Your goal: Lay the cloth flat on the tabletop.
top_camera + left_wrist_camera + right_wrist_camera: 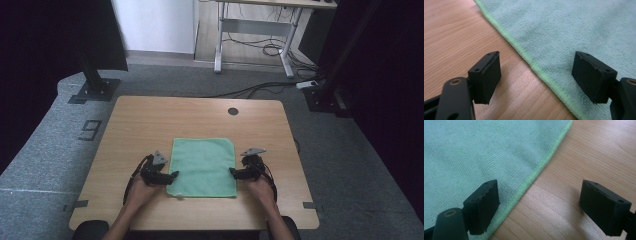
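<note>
A light green cloth (204, 166) lies flat and spread out on the wooden table (145, 120), near its front. My left gripper (172, 175) sits at the cloth's left edge, low on the table. In the left gripper view its jaws straddle the stitched hem (534, 66): one over bare wood, the other over the cloth (574, 27), open with nothing pinched. My right gripper (232, 172) sits at the cloth's right edge. In the right gripper view the hem (531, 178) runs between its open jaws, one over the cloth (474, 150), one over wood.
A round cable hole (233, 111) marks the table's far side. Beyond the table stand a white desk frame (250, 40) with loose cables on the floor and dark stands (95, 80) at both back corners. Grey carpet surrounds the table.
</note>
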Demonstrator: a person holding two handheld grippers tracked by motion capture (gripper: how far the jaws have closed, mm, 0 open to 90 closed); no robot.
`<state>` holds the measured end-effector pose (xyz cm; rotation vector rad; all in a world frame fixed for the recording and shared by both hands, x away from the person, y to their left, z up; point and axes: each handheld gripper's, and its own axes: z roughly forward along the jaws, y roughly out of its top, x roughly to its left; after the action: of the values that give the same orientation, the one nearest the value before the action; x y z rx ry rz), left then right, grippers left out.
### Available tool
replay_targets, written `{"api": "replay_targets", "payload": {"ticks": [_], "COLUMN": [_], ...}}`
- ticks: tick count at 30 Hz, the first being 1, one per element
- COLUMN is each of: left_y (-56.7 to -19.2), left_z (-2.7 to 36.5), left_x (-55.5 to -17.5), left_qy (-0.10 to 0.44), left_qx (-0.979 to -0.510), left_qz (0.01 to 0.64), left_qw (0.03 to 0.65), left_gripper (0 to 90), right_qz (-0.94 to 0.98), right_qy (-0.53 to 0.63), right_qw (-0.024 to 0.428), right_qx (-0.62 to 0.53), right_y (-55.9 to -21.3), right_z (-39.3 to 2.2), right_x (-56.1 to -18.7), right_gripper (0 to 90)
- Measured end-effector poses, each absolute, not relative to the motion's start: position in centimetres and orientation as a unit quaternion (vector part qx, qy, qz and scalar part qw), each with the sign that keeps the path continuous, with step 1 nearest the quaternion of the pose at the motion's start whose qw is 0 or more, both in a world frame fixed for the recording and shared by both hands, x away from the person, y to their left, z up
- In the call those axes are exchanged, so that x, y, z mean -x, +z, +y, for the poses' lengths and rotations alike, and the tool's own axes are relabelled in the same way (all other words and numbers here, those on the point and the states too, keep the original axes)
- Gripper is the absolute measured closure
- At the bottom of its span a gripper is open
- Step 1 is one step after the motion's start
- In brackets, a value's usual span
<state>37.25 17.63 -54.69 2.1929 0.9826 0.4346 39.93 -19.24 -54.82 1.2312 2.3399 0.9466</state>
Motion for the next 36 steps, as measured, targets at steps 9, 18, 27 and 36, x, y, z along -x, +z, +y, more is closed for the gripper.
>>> {"api": "replay_targets", "payload": {"ticks": [9, 18, 27, 36], "left_y": [-54.7, -52.8, -52.6, -54.1], "left_z": [17.6, 18.9, 23.2, 24.5], "left_x": [-37.3, -36.7, -35.5, -35.6], "left_qy": [0.168, 0.168, 0.177, 0.160], "left_qx": [-0.843, -0.838, -0.827, -0.825], "left_qz": [0.378, 0.381, 0.408, 0.425], "left_qw": [0.343, 0.354, 0.344, 0.337], "left_gripper": [22.1, 19.5, 14.4, 11.5], "right_qz": [0.822, 0.810, 0.807, 0.799], "right_qy": [0.334, 0.375, 0.354, 0.331], "right_qw": [0.165, 0.161, 0.159, 0.173], "right_qx": [-0.430, -0.421, -0.446, -0.472], "right_y": [-54.8, -53.4, -53.9, -55.3], "right_z": [-19.3, -20.8, -23.8, -25.8], "right_x": [-40.0, -39.3, -38.6, -37.3], "right_gripper": [15.7, 13.9, 0.0, 0.0]}}
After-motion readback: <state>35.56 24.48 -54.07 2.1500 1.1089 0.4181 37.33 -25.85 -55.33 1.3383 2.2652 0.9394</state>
